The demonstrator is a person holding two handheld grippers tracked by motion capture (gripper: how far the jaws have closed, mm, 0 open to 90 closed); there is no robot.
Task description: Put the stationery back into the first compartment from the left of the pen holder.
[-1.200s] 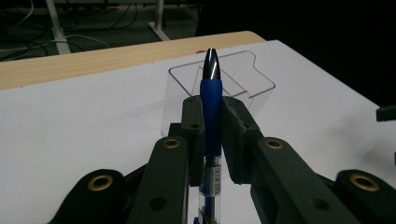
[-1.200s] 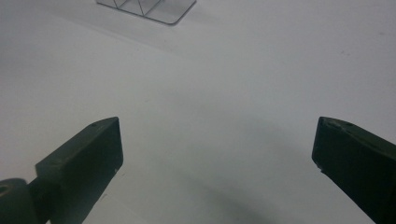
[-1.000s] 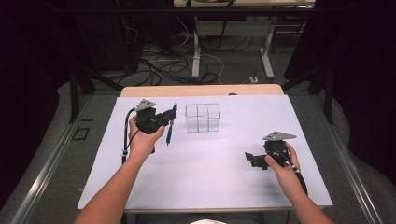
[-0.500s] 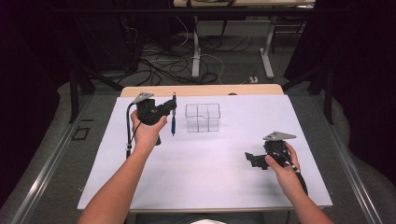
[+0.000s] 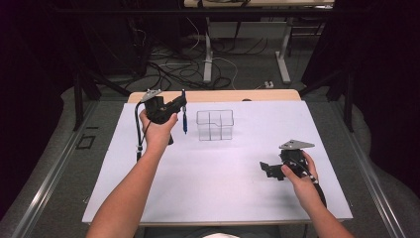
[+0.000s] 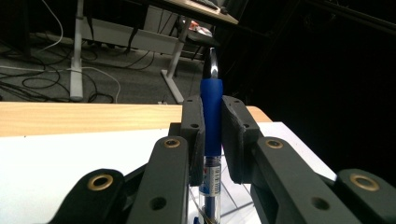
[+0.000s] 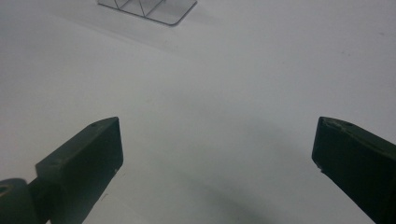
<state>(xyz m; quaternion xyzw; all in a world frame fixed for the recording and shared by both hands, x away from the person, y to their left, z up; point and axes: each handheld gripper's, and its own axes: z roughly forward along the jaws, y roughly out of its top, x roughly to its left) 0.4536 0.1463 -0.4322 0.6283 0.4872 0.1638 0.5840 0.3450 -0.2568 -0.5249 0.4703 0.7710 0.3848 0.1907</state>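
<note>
Left gripper point(image 5: 182, 105), clamped on the blue pen point(image 5: 184, 121), has lifted it toward the clear divided organizer point(image 5: 214, 125); right gripper point(image 5: 265, 168) rests, jaws apart.

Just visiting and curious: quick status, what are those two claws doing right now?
Left gripper shut on a blue pen, held upright beside the clear divided box. Right gripper open, low over the white table. Nothing between pen and box.

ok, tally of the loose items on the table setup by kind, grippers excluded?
Blue pen: 1, clamped upright in the left gripper
Clear compartment organizer: 1, on the white sheet
Total: 2
The right gripper is open and holds nothing.
</note>
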